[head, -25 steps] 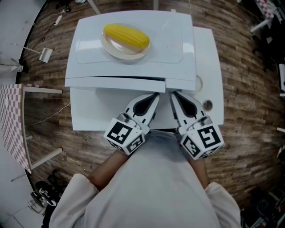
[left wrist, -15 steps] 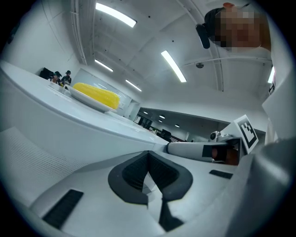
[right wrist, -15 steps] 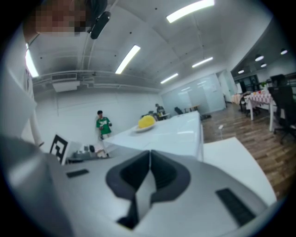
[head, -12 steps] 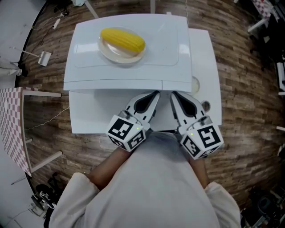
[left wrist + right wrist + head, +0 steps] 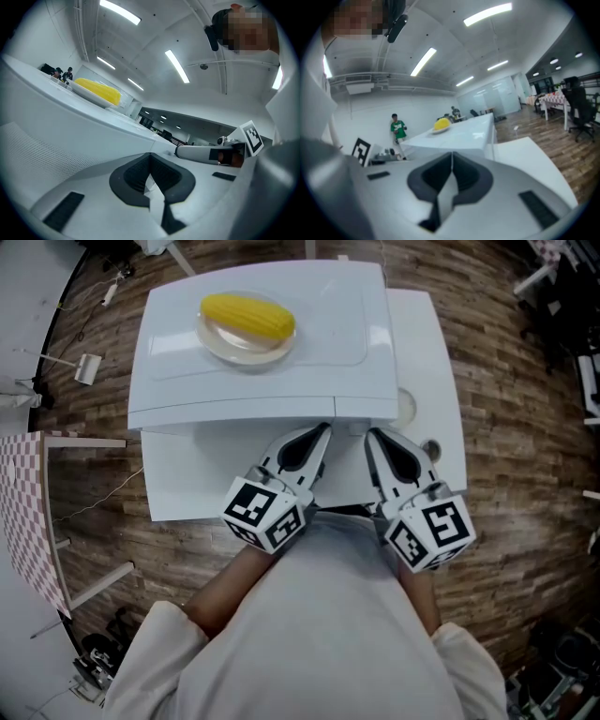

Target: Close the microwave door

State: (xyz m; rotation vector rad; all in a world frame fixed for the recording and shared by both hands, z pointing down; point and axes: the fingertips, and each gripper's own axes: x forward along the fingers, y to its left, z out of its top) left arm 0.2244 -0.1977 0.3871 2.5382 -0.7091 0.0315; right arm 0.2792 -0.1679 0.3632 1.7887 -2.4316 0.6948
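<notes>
A white microwave (image 5: 272, 352) stands on a white table (image 5: 427, 352), seen from above, with a yellow corn cob (image 5: 248, 317) on a plate on its top. From here its door lies along the front edge and looks about flush with the body. My left gripper (image 5: 323, 430) and right gripper (image 5: 371, 434) are side by side, tips at the microwave's front, both shut on nothing. The left gripper view has its jaws (image 5: 150, 154) together beside the microwave's wall (image 5: 61, 136), corn cob (image 5: 98, 91) above. In the right gripper view the jaws (image 5: 452, 154) meet below the microwave (image 5: 464, 133).
A small round knob (image 5: 431, 448) and a pale disc (image 5: 405, 407) lie on the table right of the microwave. A checkered table (image 5: 23, 502) stands at the left, chairs (image 5: 562, 296) at the right, on the wooden floor. A person in green (image 5: 397, 127) stands far off.
Both grippers have moved a little forward, their tips now up against the microwave's front edge. The front edge looks straighter and more flush than a second ago.
</notes>
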